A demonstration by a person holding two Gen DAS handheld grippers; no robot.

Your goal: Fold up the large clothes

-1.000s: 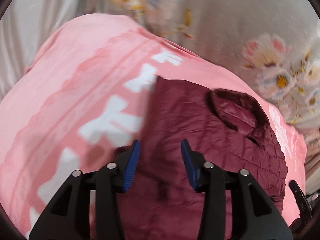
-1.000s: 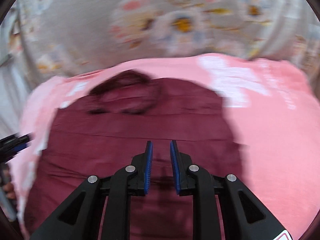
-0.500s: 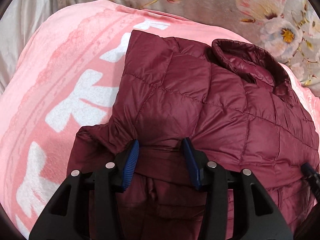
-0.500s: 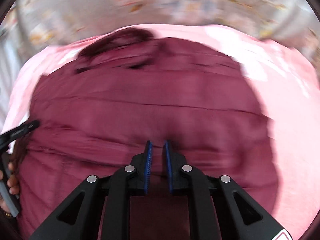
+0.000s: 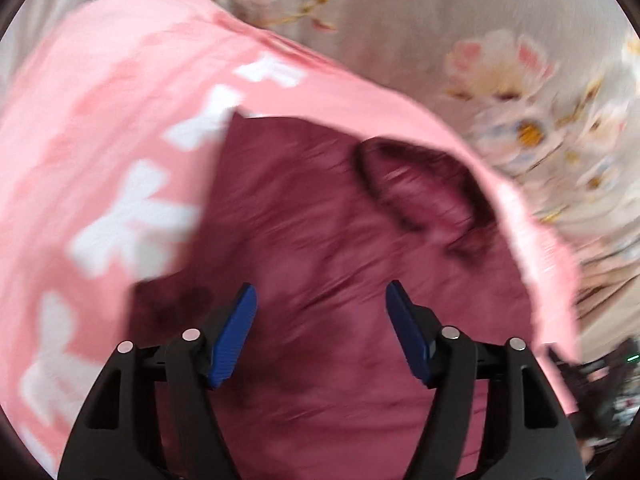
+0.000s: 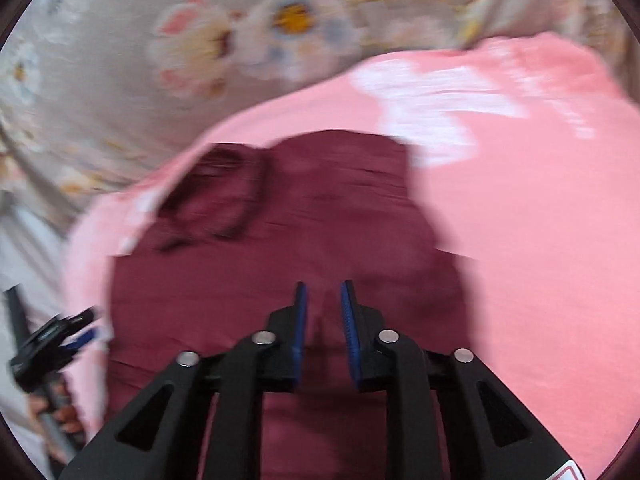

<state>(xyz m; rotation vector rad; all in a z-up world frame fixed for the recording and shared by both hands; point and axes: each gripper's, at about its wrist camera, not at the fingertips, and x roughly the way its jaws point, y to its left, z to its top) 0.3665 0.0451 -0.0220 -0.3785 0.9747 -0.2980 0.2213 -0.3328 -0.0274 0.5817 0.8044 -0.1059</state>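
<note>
A maroon quilted jacket (image 5: pixel 304 240) lies folded on a pink blanket (image 5: pixel 100 120), collar (image 5: pixel 416 192) toward the far side. My left gripper (image 5: pixel 320 304) hangs above its near part, jaws wide open and empty. In the right wrist view the jacket (image 6: pixel 280 248) fills the middle, collar (image 6: pixel 216 196) at the far left. My right gripper (image 6: pixel 323 300) is above it, jaws a narrow gap apart with nothing between them. The left gripper (image 6: pixel 60 340) shows at the left edge of that view. Both views are blurred.
The pink blanket (image 6: pixel 520 220) with white bow prints covers a bed. A grey floral sheet (image 5: pixel 500 40) lies beyond it, also in the right wrist view (image 6: pixel 240 40). The blanket's edge runs close behind the collar.
Both grippers have lifted back from the jacket, so it looks smaller. The left jaws have opened wider. The right jaws have opened slightly.
</note>
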